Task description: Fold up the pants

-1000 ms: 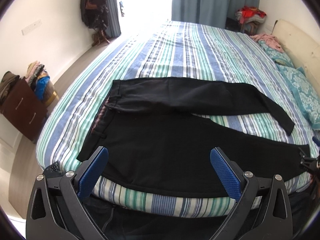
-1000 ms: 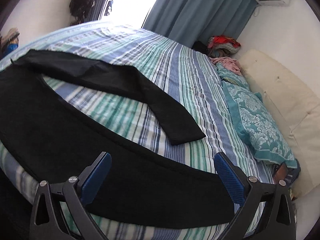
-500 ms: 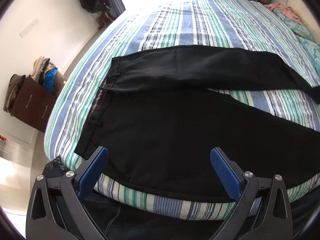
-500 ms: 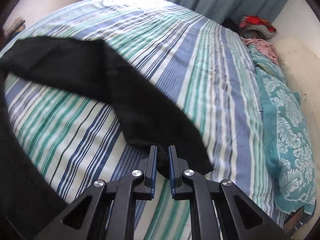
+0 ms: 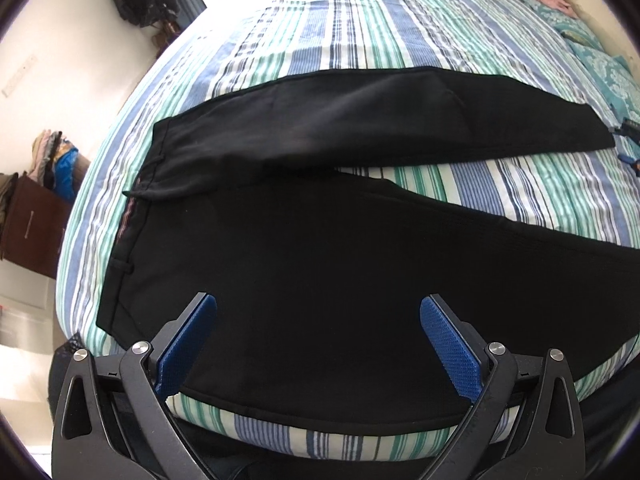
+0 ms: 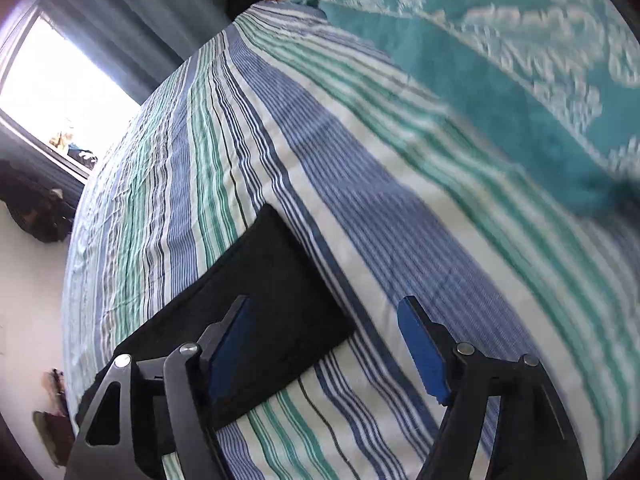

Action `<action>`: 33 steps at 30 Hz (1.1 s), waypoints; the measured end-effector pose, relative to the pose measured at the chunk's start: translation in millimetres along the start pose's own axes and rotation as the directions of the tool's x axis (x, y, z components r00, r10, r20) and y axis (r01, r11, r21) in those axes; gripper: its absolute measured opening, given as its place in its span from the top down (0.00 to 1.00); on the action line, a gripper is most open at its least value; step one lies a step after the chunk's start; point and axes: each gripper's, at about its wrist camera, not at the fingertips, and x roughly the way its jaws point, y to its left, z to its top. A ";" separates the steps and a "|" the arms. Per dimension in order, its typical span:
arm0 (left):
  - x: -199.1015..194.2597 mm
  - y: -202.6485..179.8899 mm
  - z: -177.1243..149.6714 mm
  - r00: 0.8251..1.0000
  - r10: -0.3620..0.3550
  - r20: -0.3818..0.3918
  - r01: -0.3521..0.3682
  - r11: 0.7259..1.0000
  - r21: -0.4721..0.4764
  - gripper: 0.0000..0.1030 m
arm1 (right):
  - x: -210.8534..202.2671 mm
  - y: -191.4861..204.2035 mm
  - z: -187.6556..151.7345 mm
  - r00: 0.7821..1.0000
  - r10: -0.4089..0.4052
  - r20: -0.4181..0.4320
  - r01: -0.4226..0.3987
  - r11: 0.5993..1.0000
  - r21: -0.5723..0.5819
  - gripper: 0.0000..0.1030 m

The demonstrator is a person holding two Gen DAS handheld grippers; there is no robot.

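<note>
Left gripper [image 5: 318, 344]: jaws spread wide, nothing between the pads; it hangs over the near leg of the pants, close to the bed's near edge.
Waistband [image 5: 132, 216]: at about 10 o'clock from the left gripper, running near-to-far along the left side of the bed [image 5: 360, 16].
Pants [image 5: 320, 248]: black, lying flat on the striped bed, long axis 9 to 3 o'clock in the left view; the two legs fork apart toward 3 o'clock with striped sheet showing between them.
Far leg [image 5: 380, 120]: lies across the bed beyond the near leg, its hem at roughly 2 o'clock.
Right gripper [image 6: 324, 344]: jaws opening, no cloth pinched between them; picture blurred.
Hem of far leg [image 6: 280, 300]: directly ahead of the right gripper at 11 to 12 o'clock, flat on the sheet, partly behind the left finger.
Pillow [image 6: 500, 60]: teal, at 1 o'clock in the right view, apart from the hem.
Governing relation: judged, the waist falls to the left hand and the hem to the right, which is nearer it; the far leg should fold toward the near one.
</note>
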 end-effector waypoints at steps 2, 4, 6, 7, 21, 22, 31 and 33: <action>2.1 -1.1 -1.7 1.000 0.006 -0.005 -0.006 1.000 0.000 0.01 | 11.8 -2.7 -14.1 0.999 0.005 0.031 -0.005 1.000 0.000 0.28; 3.6 -2.0 -4.0 1.000 0.025 -0.005 -0.025 1.000 0.001 0.01 | 14.3 7.9 -13.8 0.995 0.023 0.092 -0.021 0.999 -0.030 0.28; 5.8 -1.4 -6.8 0.999 0.039 -0.017 -0.039 0.999 0.002 0.01 | 21.6 27.9 -4.6 0.998 0.022 0.065 -0.016 0.996 -0.087 0.75; 5.9 -0.9 -8.5 0.999 0.042 -0.017 -0.042 0.999 0.002 0.01 | 21.9 44.6 -1.3 0.999 -0.003 0.046 0.011 0.987 -0.163 0.89; 65.9 70.0 70.9 0.987 0.085 0.139 -0.072 0.992 -0.100 0.01 | -9.9 65.0 -40.9 0.932 -0.257 0.257 0.330 0.894 -0.303 0.27; 83.6 76.4 82.8 0.982 0.121 0.147 -0.107 0.989 -0.097 0.01 | -22.5 67.8 -53.8 0.943 -0.214 0.256 0.289 0.907 -0.307 0.27; 133.3 138.3 80.4 0.987 0.114 0.116 -0.078 0.958 -0.276 0.01 | -132.7 29.1 -201.9 0.978 -0.023 0.206 0.063 0.979 -0.192 0.16; 109.0 128.3 66.9 0.983 0.081 0.165 -0.042 0.973 -0.228 0.01 | -144.5 1.0 -228.8 0.981 -0.052 0.185 0.075 0.990 -0.119 0.12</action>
